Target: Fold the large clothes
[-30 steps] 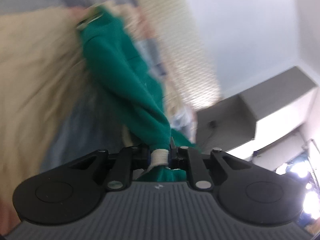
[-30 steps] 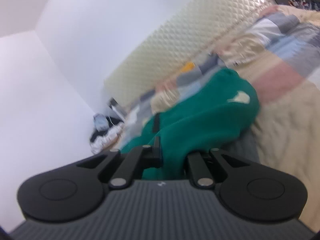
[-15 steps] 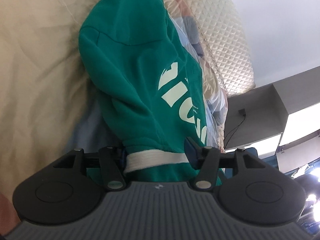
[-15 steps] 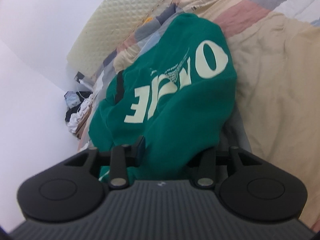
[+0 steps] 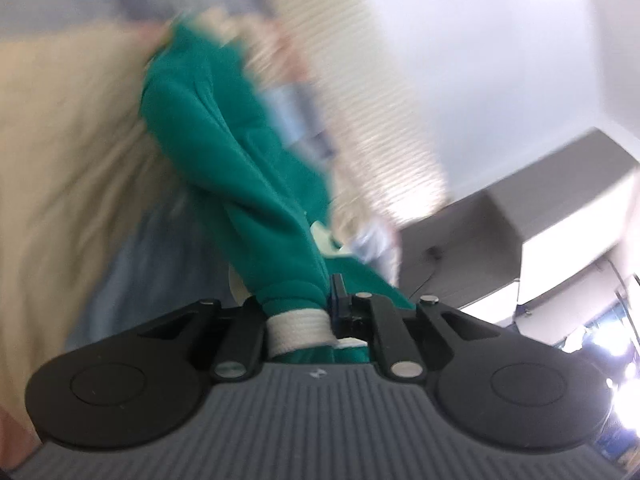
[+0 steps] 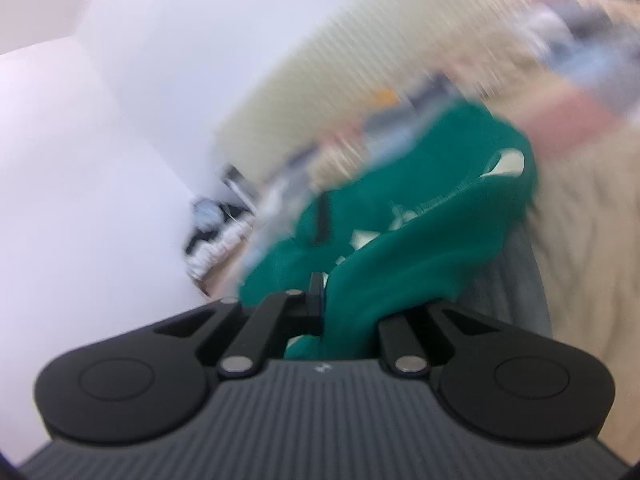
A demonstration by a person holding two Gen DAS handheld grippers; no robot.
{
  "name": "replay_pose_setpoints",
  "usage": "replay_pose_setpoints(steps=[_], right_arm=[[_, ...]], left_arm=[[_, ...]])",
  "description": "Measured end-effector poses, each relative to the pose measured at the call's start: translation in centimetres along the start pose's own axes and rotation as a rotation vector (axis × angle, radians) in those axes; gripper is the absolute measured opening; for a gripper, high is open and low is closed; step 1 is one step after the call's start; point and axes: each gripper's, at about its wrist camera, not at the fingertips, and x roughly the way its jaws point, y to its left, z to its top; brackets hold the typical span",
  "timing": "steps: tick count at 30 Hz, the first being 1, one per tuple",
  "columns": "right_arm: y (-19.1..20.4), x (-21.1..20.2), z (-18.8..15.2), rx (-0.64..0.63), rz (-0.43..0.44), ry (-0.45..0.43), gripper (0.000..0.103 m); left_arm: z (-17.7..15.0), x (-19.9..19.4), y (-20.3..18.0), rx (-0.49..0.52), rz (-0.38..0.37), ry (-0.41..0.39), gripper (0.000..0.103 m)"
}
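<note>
A green sweatshirt with cream lettering hangs bunched over a bed, stretched between both grippers. In the left wrist view its white ribbed hem is squeezed into a tight wad between the jaws of my left gripper, which are closing on it. In the right wrist view a thick fold of the green sweatshirt runs into my right gripper, whose jaws are closing and pinch the cloth. Both views are blurred by motion.
A beige and patchwork quilt covers the bed below the garment. A cream quilted headboard stands along a white wall. Grey cabinets show at the right of the left view, and a dark pile of clothes lies by the wall.
Half a second ago both grippers stood wide with the sweatshirt spread flat and its lettering showing. Now both are pinched narrow on bunched cloth, and the garment is gathered up and lifted.
</note>
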Motion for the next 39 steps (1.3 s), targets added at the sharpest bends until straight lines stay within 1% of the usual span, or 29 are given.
replay_pose_setpoints(steps=[1,3,6,9,10,15,18,22,24,26,29,32,35,37,39], right_arm=[[0.7,-0.6,0.8,-0.019,0.003,-0.016,0.007],[2.7,-2.3,3.0,-0.043,0.039,-0.05,0.007],[7.1,-4.3,6.9,-0.155,0.067,-0.091,0.007],[12.2,-6.3,11.7,-0.26,0.095,-0.151,0.007],[13.6,-6.9,13.2,-0.282,0.103,-0.167,0.007],[21.3,-10.7,21.2,-0.372,0.169,-0.259,0.007],[24.7,-12.3,25.1,-0.403,0.195,-0.307,0.008],[26.9,-12.7,29.2,-0.425,0.2,-0.358,0.008],[26.8,-11.6,31.1,-0.397,0.19,-0.346,0.008],[25.8,-9.8,32.5,-0.362,0.176,-0.326,0.008],[22.9,-5.9,32.7,-0.344,0.128,-0.285,0.008],[18.0,-0.4,31.2,-0.334,0.069,-0.226,0.008],[12.3,5.3,29.0,-0.329,0.03,-0.199,0.008],[8.6,9.4,27.8,-0.319,-0.003,-0.181,0.008],[4.5,14.6,26.4,-0.31,-0.06,-0.143,0.008]], left_arm=[[0.7,-1.0,-1.4,0.011,-0.024,-0.027,0.012],[2.3,-2.6,-4.1,0.016,-0.081,-0.063,0.012],[5.4,-5.0,-10.6,0.138,-0.124,-0.124,0.012],[8.3,-7.3,-16.4,0.21,-0.173,-0.164,0.012],[9.4,-8.2,-18.7,0.25,-0.192,-0.186,0.013],[13.6,-11.5,-28.6,0.397,-0.236,-0.27,0.013],[15.8,-12.2,-33.4,0.472,-0.242,-0.292,0.013],[18.3,-11.2,-36.8,0.51,-0.236,-0.291,0.014],[19.2,-9.8,-37.0,0.499,-0.225,-0.271,0.014],[19.8,-7.1,-36.0,0.5,-0.195,-0.261,0.014],[20.4,-1.8,-32.7,0.515,-0.115,-0.225,0.014],[20.4,4.7,-27.3,0.497,-0.061,-0.174,0.014],[20.6,11.6,-21.3,0.478,-0.004,-0.135,0.014],[21.1,17.3,-17.2,0.472,0.048,-0.099,0.014],[21.2,22.6,-13.0,0.468,0.106,-0.06,0.014]])
